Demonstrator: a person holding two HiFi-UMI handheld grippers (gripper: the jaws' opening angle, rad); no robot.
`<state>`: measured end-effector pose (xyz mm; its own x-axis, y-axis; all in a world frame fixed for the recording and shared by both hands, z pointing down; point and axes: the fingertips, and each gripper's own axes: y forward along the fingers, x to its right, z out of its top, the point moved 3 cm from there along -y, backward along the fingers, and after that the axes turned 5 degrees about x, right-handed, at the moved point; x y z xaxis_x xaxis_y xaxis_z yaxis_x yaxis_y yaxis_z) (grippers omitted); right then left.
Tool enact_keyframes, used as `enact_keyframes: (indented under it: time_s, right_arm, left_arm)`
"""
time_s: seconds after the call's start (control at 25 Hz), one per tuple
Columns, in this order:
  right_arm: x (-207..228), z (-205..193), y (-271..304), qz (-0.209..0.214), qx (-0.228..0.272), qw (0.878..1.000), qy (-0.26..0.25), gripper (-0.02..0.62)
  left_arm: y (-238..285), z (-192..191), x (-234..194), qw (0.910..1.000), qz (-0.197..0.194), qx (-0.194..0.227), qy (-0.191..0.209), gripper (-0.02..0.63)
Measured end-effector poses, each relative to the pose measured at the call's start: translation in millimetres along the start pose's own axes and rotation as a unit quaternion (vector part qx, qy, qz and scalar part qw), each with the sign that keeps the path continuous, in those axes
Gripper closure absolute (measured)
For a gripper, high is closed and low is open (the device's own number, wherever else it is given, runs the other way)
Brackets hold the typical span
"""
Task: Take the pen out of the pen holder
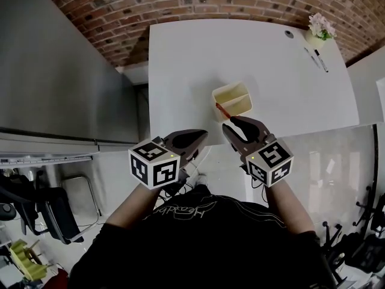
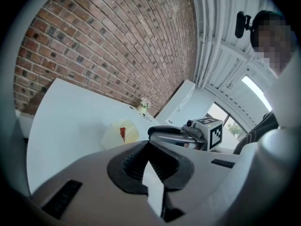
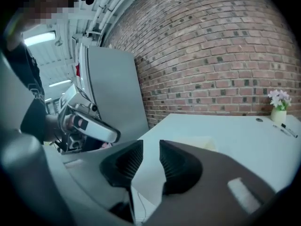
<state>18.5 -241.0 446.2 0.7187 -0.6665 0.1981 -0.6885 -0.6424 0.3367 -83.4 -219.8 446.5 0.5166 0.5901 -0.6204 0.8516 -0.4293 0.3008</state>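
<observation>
Head view shows the pen [image 1: 222, 111] at 7 o'clock in the holder [image 1: 232, 99], right gripper view doesn't; right gripper [image 1: 228, 125] jaws spread, empty, left gripper [image 1: 203, 135] jaws pressed together.

The head camera is looking steeply down from above the person onto the white table [image 1: 180, 53], taking in the left gripper [image 1: 203, 135] and right gripper [image 1: 232, 123] at its near edge. Each gripper camera is riding close behind its own jaws and facing low across that table toward the brick wall [image 2: 108, 41]. All three views are sharing the tabletop, the pen holder [image 1: 233, 99] and the flower pot [image 1: 319, 30] at the far corner, and each gripper view is catching the other gripper at its side.
</observation>
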Motion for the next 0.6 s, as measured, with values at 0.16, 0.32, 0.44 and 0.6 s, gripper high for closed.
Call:
enact_keyframes:
  time_s: [0.16,0.32,0.44,0.6]
  right_arm:
    - [8.6,-5.7,14.2,-0.013,-0.016,1.000,-0.023,0.485]
    - [19.9,-10.7,27.3,-0.030,-0.028,0.998,-0.054,0.485]
    - [24.9,-16.1,35.9,-0.032,-0.046,0.996,-0.070,0.486]
    - [26.2,-19.3,47.2,-0.037,-0.057,0.993,-0.094,0.486]
  left_arm:
    - [0.0,-1.9,-8.6,0.9999,0.002,-0.001,-0.010,0.603]
    - [-0.7,-4.5,-17.8,0.9998,0.008,0.000,-0.020,0.603]
    - [-0.8,-7.4,-24.8,0.9995,0.014,-0.001,-0.029,0.603]
    - [-1.1,-9.0,-29.3,0.9994,0.016,-0.004,-0.031,0.602]
